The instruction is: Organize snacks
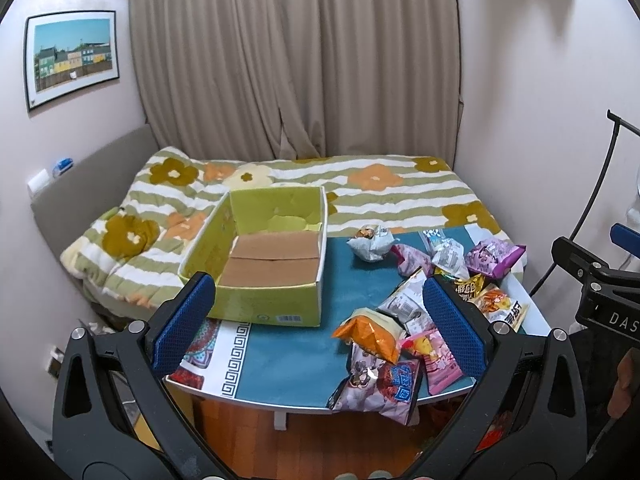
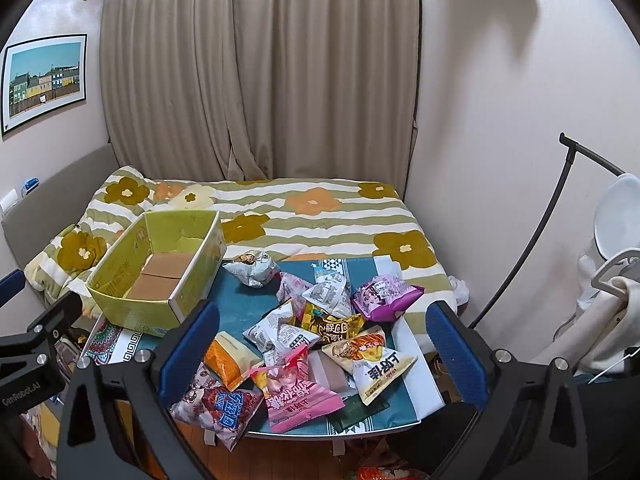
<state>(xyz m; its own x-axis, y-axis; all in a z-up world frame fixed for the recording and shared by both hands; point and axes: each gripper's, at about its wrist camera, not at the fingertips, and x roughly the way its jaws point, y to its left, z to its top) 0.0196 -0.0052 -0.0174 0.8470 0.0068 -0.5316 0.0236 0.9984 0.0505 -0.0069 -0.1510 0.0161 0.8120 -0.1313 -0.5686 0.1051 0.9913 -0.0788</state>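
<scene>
Both views are evenly lit by soft indoor light from above, slightly dim and warm. Soft dark shadows fall on the wall (image 1: 540,60) at upper right. Fisheye distortion bends the edges, with black vignette in the corners. Focus is sharp; foil snack packets (image 2: 320,344) show faint glare.

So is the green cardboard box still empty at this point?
Empty. The green cardboard box shows only its bare brown bottom flaps in both views; all the snack packets lie on the table beside it.

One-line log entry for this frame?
phase: pre-grasp | left hand-held gripper: open | right hand-held gripper: open | box: empty | snack packets: on table
</scene>
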